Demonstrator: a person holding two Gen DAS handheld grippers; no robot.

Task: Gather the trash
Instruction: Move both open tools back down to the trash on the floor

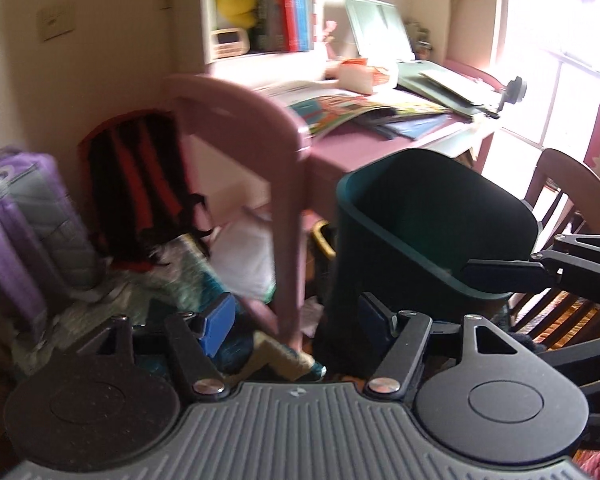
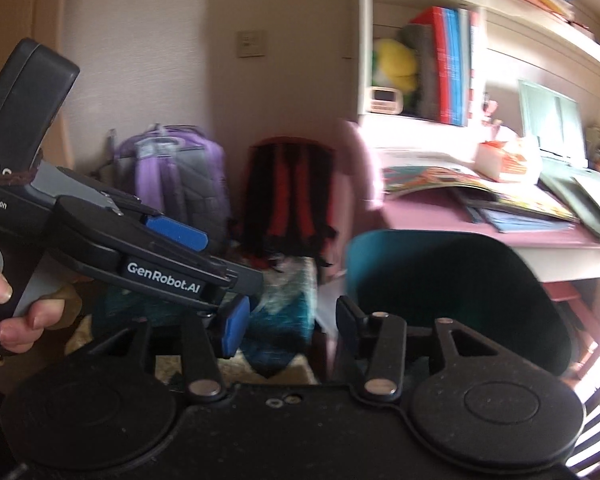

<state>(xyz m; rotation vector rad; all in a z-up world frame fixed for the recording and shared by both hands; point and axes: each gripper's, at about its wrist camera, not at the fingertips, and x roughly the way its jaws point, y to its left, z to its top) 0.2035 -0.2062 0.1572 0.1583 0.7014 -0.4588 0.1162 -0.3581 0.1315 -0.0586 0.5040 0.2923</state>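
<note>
A dark teal trash bin [image 1: 428, 224] is held up in front of the pink desk [image 1: 364, 148]. In the left wrist view my right gripper's fingers [image 1: 504, 270] reach in from the right and close over the bin's near rim. In the right wrist view the bin [image 2: 452, 296] fills the lower right, and one black finger [image 2: 350, 314] sits at its left wall. My left gripper [image 1: 296, 320] is open and empty, its blue pad [image 1: 218, 324] left of the bin. It also shows from the side in the right wrist view [image 2: 204, 256].
A pink chair [image 1: 240, 152] stands at the desk, with books and papers [image 1: 360, 112] on top. A red and black backpack [image 1: 136, 184] and a purple backpack [image 1: 24, 216] lean on the wall. A white bag [image 1: 244, 256] and clutter lie under the desk. A wooden chair [image 1: 564, 200] is right.
</note>
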